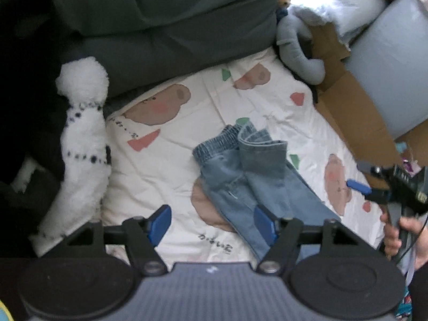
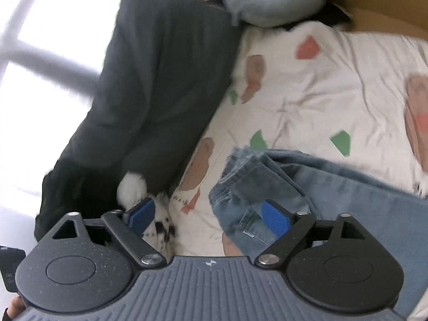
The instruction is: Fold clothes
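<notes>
Jeans point(image 1: 248, 176), small and light blue, lie on the bed sheet point(image 1: 187, 144) near its middle, folded over so the leg cuffs rest on top beside the elastic waistband. The legs run toward the sheet's near right edge.

Nearest in the left wrist view, the left claw point(image 1: 212, 224) hangs above the sheet with its blue pads point(image 1: 160, 223) wide apart and nothing between them; the right pad sits over the lower part of the jeans' legs without gripping them. At the right edge of that view a hand point(image 1: 409, 238) holds the right claw point(image 1: 359, 187), also spread and clear of the cloth.

In the right wrist view the right claw point(image 2: 208, 216) stands open above the jeans' point(image 2: 347, 200) waistband end, empty, one pad point(image 2: 275, 214) over the denim and the other over a white plush toy with dark spots point(image 2: 157, 222).

That plush toy point(image 1: 80, 144) lies along the sheet's left edge. Beyond the jeans, the sheet shows bear prints and red and green patches. At its far edge sits a dark grey cushion point(image 1: 165, 26). At the far right corner is a grey stuffed toy point(image 1: 299, 48), with cardboard point(image 1: 345, 99) along the right edge.
</notes>
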`<state>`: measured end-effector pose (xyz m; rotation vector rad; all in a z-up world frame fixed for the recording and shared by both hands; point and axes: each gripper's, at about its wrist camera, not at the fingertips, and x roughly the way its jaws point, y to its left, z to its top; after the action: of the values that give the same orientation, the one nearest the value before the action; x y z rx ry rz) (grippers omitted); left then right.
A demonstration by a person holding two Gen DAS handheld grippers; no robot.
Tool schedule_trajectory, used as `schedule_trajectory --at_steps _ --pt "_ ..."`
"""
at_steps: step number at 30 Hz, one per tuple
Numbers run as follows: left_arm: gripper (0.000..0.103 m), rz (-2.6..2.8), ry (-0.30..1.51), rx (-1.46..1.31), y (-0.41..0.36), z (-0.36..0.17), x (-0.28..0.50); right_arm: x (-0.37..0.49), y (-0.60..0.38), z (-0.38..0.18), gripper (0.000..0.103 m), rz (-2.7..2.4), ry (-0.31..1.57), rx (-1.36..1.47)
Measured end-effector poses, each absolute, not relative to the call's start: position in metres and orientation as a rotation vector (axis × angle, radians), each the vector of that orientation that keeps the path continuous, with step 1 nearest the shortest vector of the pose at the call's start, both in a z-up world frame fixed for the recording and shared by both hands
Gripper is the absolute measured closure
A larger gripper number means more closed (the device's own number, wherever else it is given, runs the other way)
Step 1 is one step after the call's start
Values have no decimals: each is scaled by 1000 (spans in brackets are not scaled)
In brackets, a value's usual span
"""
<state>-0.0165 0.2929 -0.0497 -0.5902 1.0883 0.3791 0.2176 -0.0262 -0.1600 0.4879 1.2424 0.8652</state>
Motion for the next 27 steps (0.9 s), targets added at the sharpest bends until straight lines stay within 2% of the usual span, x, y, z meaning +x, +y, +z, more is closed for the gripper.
schedule_trajectory --at_steps 2,5,9,19,27 --pt "28 359 1082 -582 302 -54 0 212 -19 -168 9 871 1228 442" --pt "28 321 1070 -590 311 -69 30 200 -6 -184 8 920 1139 328" --pt "28 283 1092 -560 311 -97 70 198 3 -209 8 913 1015 309" --pt "28 232 1035 -570 294 -159 117 203 30 -273 9 990 996 125" --pt "28 263 952 -558 280 -185 124 239 39 -274 10 1018 950 17"
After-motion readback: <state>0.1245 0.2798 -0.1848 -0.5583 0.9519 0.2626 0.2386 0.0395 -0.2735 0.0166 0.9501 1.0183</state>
